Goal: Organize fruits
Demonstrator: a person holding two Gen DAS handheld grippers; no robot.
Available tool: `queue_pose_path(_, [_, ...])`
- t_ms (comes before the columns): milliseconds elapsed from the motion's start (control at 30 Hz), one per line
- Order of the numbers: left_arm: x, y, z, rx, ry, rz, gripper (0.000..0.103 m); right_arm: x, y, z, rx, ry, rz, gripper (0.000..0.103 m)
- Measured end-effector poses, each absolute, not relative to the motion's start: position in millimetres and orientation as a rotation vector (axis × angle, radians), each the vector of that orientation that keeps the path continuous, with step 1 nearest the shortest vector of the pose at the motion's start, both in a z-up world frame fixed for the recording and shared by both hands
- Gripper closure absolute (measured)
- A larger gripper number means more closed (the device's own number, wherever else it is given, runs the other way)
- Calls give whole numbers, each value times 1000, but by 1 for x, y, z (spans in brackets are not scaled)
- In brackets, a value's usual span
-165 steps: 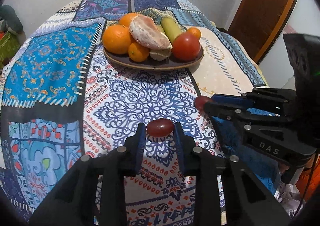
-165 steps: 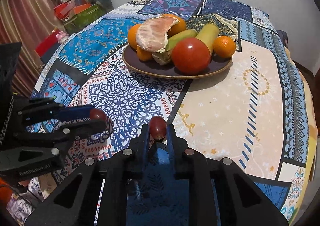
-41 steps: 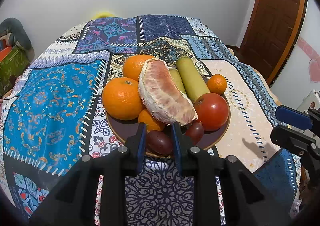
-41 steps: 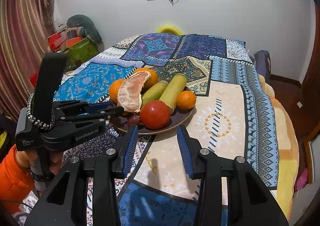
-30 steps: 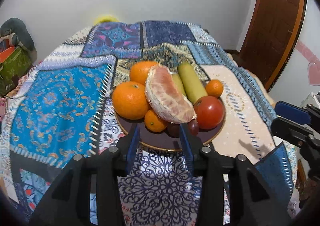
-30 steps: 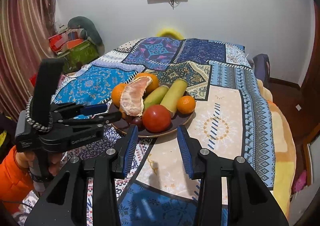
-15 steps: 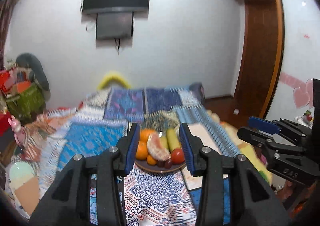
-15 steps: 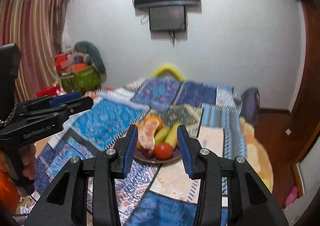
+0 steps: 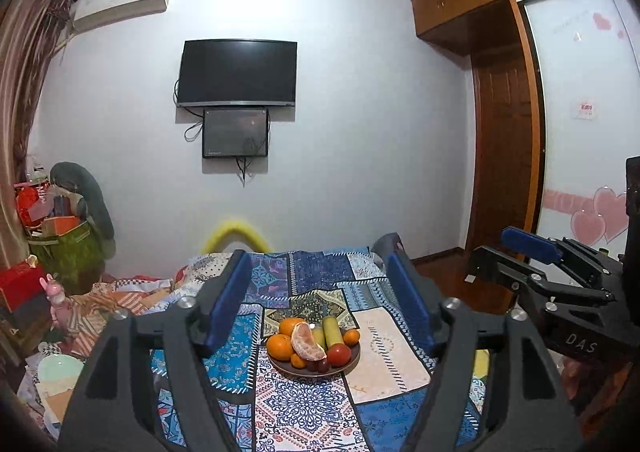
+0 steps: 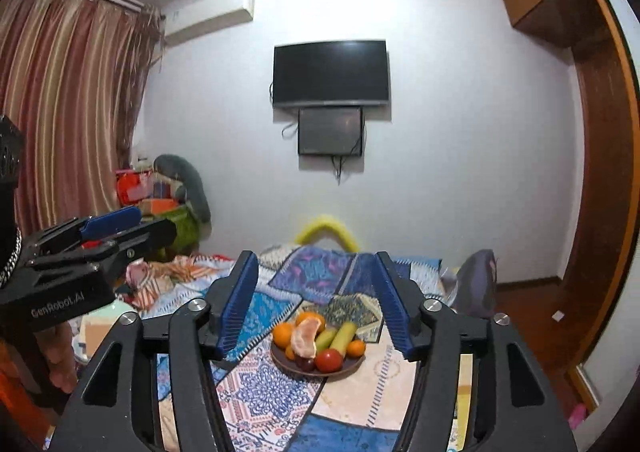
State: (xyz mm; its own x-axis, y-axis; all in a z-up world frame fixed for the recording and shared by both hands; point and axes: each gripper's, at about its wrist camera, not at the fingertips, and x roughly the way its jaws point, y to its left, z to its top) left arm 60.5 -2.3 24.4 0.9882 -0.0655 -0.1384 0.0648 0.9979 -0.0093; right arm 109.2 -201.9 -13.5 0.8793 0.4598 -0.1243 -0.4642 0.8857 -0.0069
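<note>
Patterned cloth covers the bench (image 9: 384, 356); both grapes (image 9: 318, 365) now lie on the plate (image 9: 352, 359) beside the tomato (image 9: 339, 354); left gripper (image 9: 320, 306) and right gripper (image 10: 316, 302), spread and empty, have pulled far back; sorting looks finished.

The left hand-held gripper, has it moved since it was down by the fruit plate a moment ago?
Yes. The left hand-held gripper has pulled up and back from the plate, which now looks small and far off on the patterned cloth; its jaws are open and empty.
</note>
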Motion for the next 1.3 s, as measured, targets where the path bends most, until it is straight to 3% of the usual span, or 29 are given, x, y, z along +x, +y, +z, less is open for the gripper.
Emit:
queue_pose_path(200, [47, -5, 24, -2, 120, -48, 6, 98, -200, -12, -24, 76, 449, 18])
queue_pose_path(267, [43, -7, 24, -6, 115, -43, 4, 96, -199, -13, -20, 67, 439, 16])
queue_pose_path(400, [39, -9, 24, -6, 106, -39, 0, 90, -203, -14, -10, 47, 408, 0])
queue_pose_path(1300, [34, -3, 24, -37, 113, -43, 0, 77, -210, -19, -12, 41, 391, 0])
